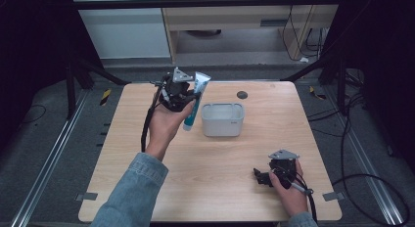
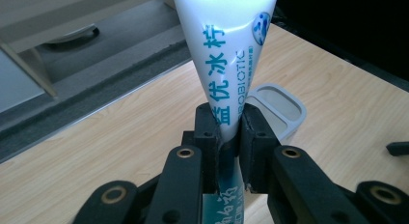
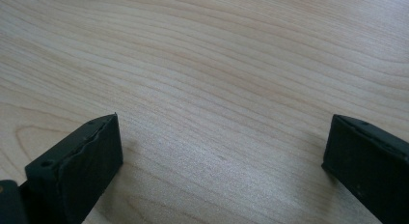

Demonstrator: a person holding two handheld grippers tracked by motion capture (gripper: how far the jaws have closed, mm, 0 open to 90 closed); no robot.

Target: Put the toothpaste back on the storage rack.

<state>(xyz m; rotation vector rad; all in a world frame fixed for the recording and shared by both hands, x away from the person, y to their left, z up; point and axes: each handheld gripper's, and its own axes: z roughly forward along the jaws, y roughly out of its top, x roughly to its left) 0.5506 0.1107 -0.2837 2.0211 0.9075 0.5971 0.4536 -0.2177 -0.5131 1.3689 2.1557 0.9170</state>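
Left gripper [image 1: 188, 101] is seen raised over the table [image 1: 147, 139], clenched on a toothpaste tube [image 1: 195, 102] near its narrow end. The tube's long axis is held steep, with the cap end pointed down and the flat crimped end up. Just to its right the grey container [image 1: 222, 119] is standing, close to this hand. Right gripper [image 1: 264, 177] is kept low at the near right, jaws spread, nothing between them.

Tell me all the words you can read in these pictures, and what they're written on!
"益优冰柠": blue characters down the white squeezy toothpaste tube held in the left gripper.
"PROBIOTIC": small blue letters beside them, first letter partly hidden.
Round blue logo near the tube's wide end: too small to read.
White characters on the tube's teal lower part: cut off, unreadable.
Grey plastic tub: no writing.
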